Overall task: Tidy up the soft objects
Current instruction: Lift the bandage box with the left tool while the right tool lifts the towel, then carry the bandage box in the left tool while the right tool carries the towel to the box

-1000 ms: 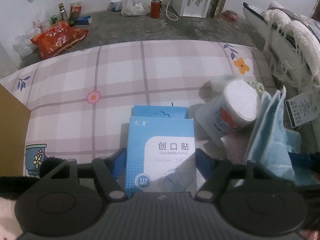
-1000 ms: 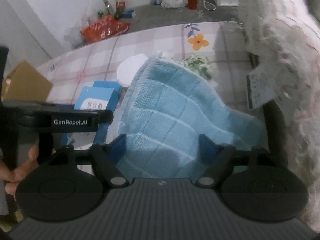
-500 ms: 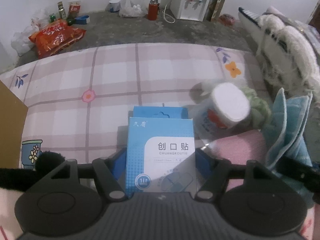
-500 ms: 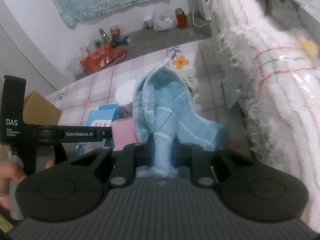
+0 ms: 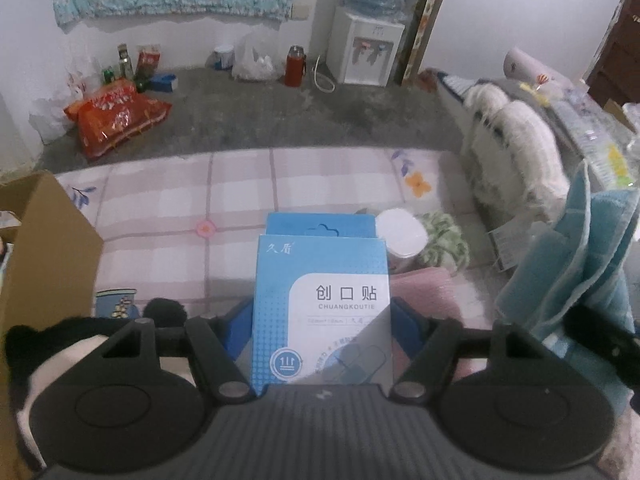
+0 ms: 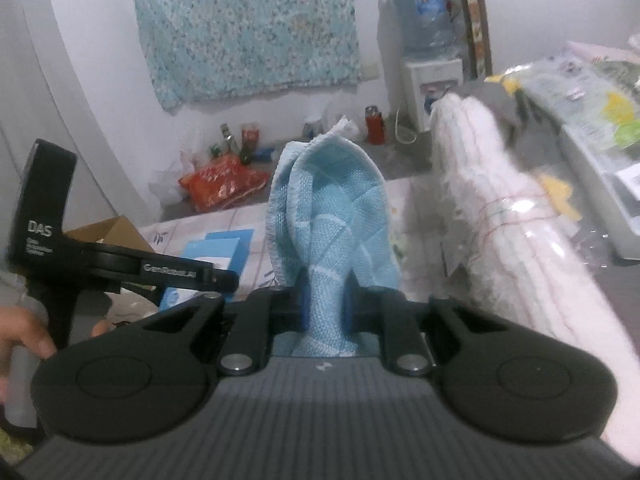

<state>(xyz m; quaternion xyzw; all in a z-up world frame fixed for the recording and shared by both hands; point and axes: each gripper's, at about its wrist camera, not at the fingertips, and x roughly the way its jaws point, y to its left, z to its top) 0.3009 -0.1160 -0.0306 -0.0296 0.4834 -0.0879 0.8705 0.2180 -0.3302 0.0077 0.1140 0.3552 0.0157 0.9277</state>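
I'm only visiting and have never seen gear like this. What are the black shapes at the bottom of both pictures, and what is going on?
There is no robot here. A person carries a hand-held tool with two fingers in each hand, and a small camera on each tool looks forward along those fingers, so the black shapes are the tools themselves.

The left tool grips a blue plaster box by its sides. The right tool has just closed its jaws and now pinches a light blue towel, which stands bunched up above it.

Below is a checked bedsheet. On it lie a white-lidded tub, a pink cloth and a green and white soft thing. A cardboard box stands at the left.
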